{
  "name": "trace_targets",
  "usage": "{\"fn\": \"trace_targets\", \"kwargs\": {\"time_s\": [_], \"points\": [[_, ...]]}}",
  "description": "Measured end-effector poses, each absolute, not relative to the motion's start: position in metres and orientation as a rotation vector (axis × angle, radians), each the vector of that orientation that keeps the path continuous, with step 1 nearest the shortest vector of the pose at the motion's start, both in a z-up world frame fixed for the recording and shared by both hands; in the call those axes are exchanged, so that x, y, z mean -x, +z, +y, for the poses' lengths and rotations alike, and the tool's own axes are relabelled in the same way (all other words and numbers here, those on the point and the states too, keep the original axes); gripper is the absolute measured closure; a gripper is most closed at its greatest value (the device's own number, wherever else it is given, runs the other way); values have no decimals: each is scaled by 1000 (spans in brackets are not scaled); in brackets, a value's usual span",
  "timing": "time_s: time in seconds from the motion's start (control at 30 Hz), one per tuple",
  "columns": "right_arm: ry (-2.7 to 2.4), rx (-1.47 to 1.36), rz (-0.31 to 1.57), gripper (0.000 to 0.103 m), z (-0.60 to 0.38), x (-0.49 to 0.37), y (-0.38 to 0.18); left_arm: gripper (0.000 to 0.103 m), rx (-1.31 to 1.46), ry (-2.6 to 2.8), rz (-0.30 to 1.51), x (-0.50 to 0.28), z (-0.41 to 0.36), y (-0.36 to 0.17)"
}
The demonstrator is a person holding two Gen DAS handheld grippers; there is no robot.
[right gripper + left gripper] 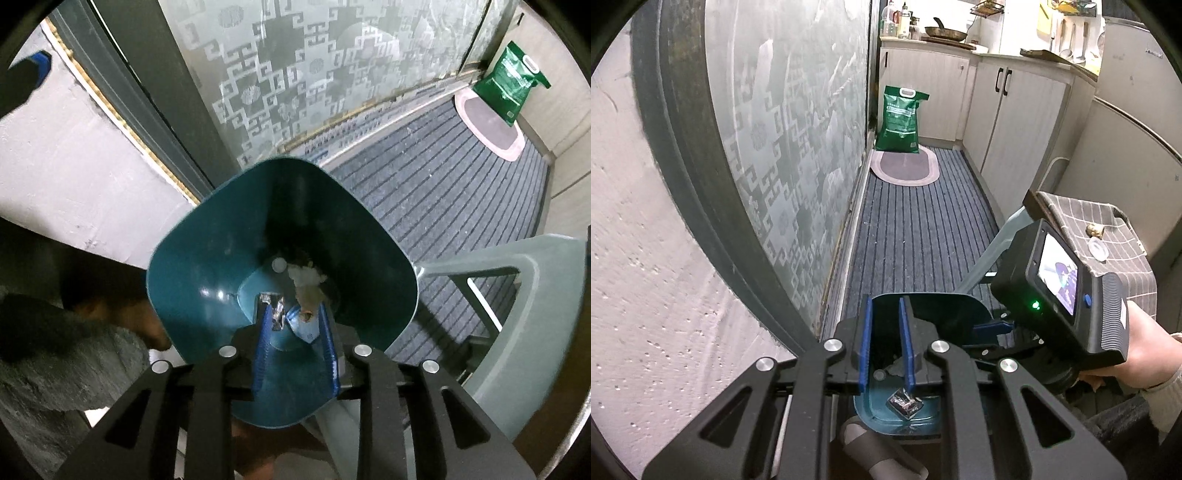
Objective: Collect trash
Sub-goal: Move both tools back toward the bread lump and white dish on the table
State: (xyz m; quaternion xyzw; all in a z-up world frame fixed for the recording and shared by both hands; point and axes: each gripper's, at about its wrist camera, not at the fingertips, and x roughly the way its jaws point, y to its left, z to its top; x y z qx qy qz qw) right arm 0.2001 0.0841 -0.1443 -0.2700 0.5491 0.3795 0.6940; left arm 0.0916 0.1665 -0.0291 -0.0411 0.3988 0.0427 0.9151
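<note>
A teal trash bin [184, 280] stands on the floor; it also shows in the left wrist view [871, 410]. Inside lie a crumpled foil wrapper [905, 400], which also shows in the right wrist view [275, 306], and a white tissue wad [304, 275]. My left gripper [886, 314] is open, its blue fingers straddling the bin's rim without holding anything. My right gripper [293, 317] is open over the bin's mouth; a pale blue and tan scrap [306, 314] sits between its fingers, apparently loose. The right gripper's body [1056, 280] shows in the left wrist view.
A frosted patterned glass door [790, 129] runs along the left. A striped grey carpet [916, 229] leads to an oval mat [905, 166] and a green bag [899, 118]. Kitchen cabinets [1015, 122] stand on the right, a cloth-covered stool [1108, 240] nearby. A grey plastic chair [517, 314] is right of the bin.
</note>
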Motion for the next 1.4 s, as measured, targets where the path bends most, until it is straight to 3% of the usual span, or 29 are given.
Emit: {"fn": "trace_targets", "kwargs": {"time_s": [0.43, 0.8, 1.13, 1.4], "points": [[897, 476, 1070, 80, 67, -201, -90, 84, 105, 83, 752, -94, 156, -7], [865, 349, 941, 83, 24, -211, -41, 74, 96, 38, 736, -110, 127, -1], [776, 273, 907, 82, -34, -228, -29, 57, 67, -35, 735, -131, 80, -3], [692, 177, 874, 80, -92, -249, -13, 52, 57, -108, 727, -148, 37, -4]]}}
